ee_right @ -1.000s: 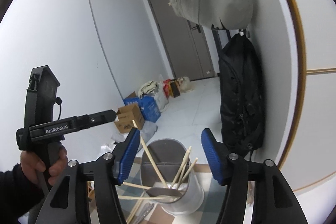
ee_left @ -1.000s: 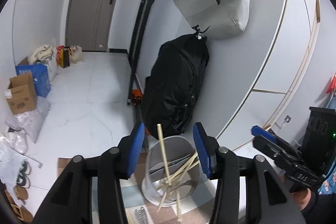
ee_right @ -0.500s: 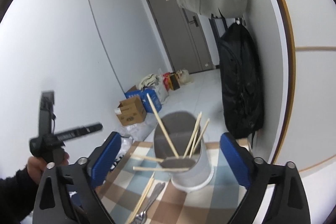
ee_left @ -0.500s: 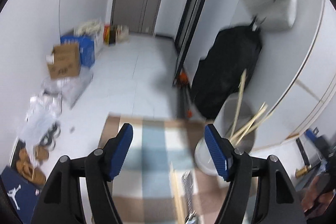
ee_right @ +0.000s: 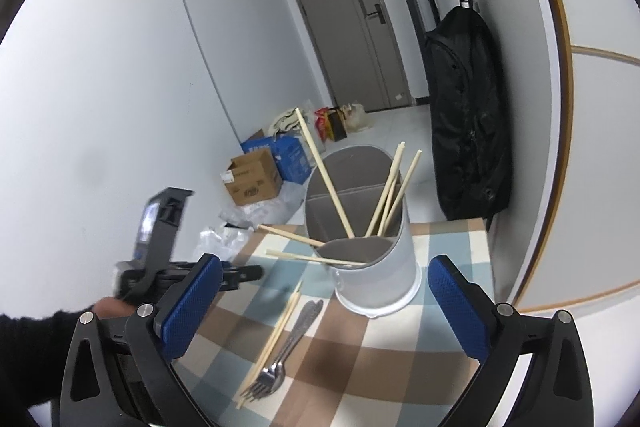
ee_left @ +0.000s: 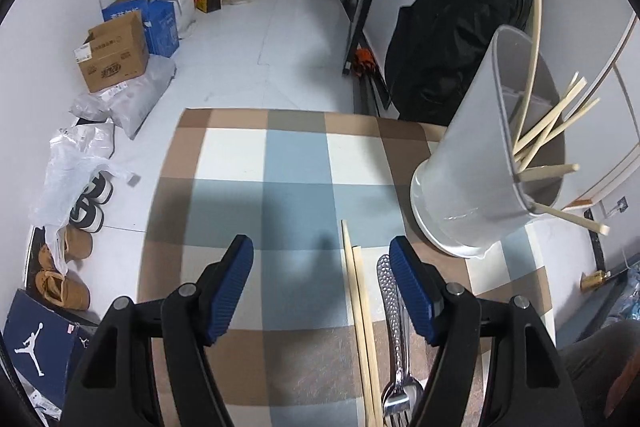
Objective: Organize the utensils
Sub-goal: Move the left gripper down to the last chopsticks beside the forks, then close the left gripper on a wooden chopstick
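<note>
**Over the checked counter, both grippers stand released**

On the checked cloth of the counter (ee_left: 296, 163) stands a grey utensil holder (ee_right: 372, 267), upright near the far right corner, close to the wall. Several wooden chopsticks in the holder (ee_right: 326, 179) lean out at different angles, and two of them lie across its near rim, pointing left. A divider splits the holder's inside.

Just in front of the holder, a loose pair of chopsticks (ee_left: 362, 311) lies flat on the cloth, side by side. Right beside them, on their right, lie metal forks (ee_left: 394, 331) with their tines toward the near edge; how many are stacked is hard to tell.

The left gripper (ee_left: 322, 287) hangs over the cloth with its blue fingers (ee_left: 232, 287) spread and nothing between them; the loose chopsticks and forks lie below its right finger. The right gripper (ee_right: 320, 303) faces the holder, its jaws opening wide, nothing pressed between them. A hand in a dark sleeve (ee_right: 36, 331) carries the left gripper at the left of the right wrist view.

A black bag (ee_right: 468, 115) hangs against the wall behind the counter.
</note>
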